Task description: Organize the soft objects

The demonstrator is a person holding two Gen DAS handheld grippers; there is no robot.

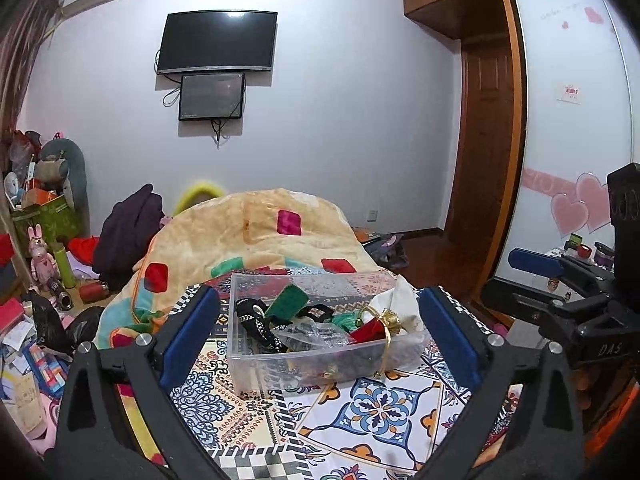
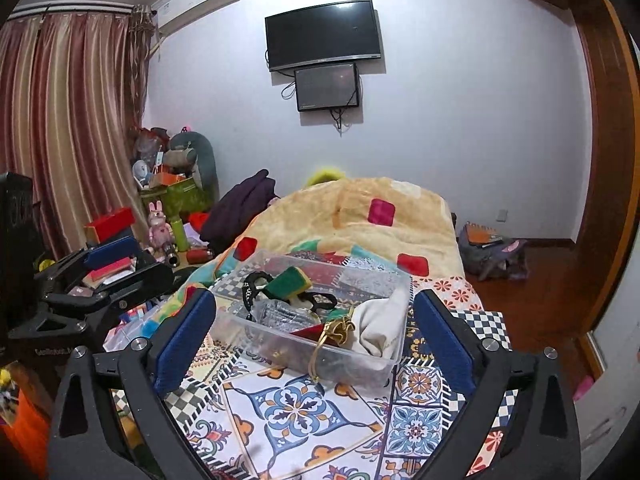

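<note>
We hold the left gripper (image 1: pixel 320 332) with its blue-padded fingers (image 1: pixel 191 326) spread wide and nothing between them, and the right gripper (image 2: pixel 316 334) is released in the same way — both hang above the patterned cloth (image 1: pixel 376 404) and frame the clear plastic bin (image 1: pixel 320 364) from the near side without touching it. The bin sits on that cloth, in front of the cream blanket with coloured patches (image 1: pixel 256 236), and it is loosely filled with soft things: a green sponge (image 1: pixel 286 300) tilted up near the back, a black braided strap (image 1: pixel 256 322) curling along the left wall, crumpled clear plastic (image 1: pixel 316 336) in the middle, a white cloth (image 1: pixel 400 308) bunched against the right wall, and a red piece (image 1: pixel 366 332) tied with a gold ribbon (image 1: pixel 386 330) that trails over the front rim. In the right wrist view the same sponge (image 2: pixel 288 278) shows a yellow edge. Beyond the bed we see a dark purple garment (image 1: pixel 128 232) heaped at the left, and a television (image 1: pixel 218 42) on the wall.
</note>
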